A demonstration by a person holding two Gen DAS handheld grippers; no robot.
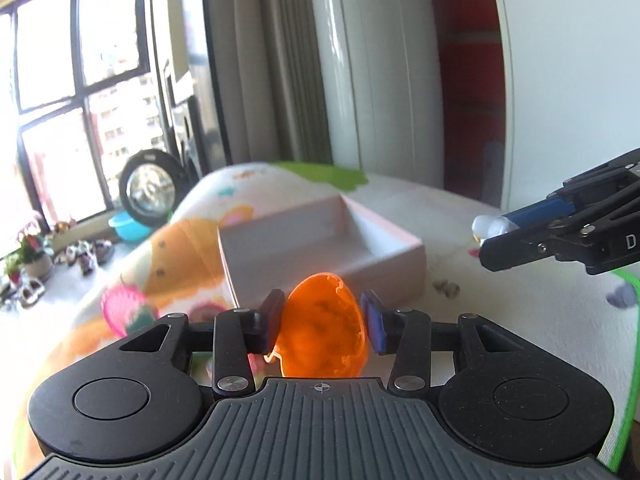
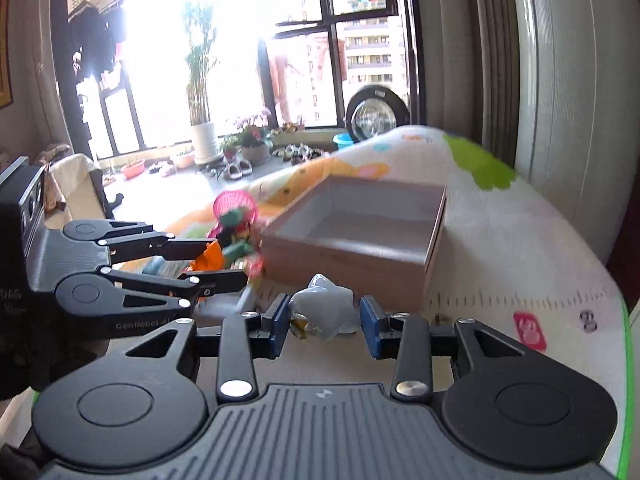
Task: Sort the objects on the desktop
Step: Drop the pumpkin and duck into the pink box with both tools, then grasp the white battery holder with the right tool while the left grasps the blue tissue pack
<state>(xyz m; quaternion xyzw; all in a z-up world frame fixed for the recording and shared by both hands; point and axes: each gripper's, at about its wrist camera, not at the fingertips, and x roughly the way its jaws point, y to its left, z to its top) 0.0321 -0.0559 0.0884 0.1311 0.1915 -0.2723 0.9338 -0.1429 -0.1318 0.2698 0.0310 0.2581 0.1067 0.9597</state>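
Clamping across its curved sides, the left hand-held gripper [image 1: 322,326] holds the orange shell [image 1: 322,330], thin, light, brittle: squeeze gently. The right hand-held gripper [image 2: 325,320] is closed on a smooth, slippery white toy [image 2: 326,306]. Both hover near the box [image 1: 280,236], above the surface [image 2: 500,248].

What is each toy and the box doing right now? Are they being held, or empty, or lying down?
Orange shell: held off the mat, squeezed in the left hand-held gripper.
White star toy: held in the right hand-held gripper.
Box: open on top, nothing visible inside, sitting on the mat.
Pink net toy: lying on the mat beside the box.
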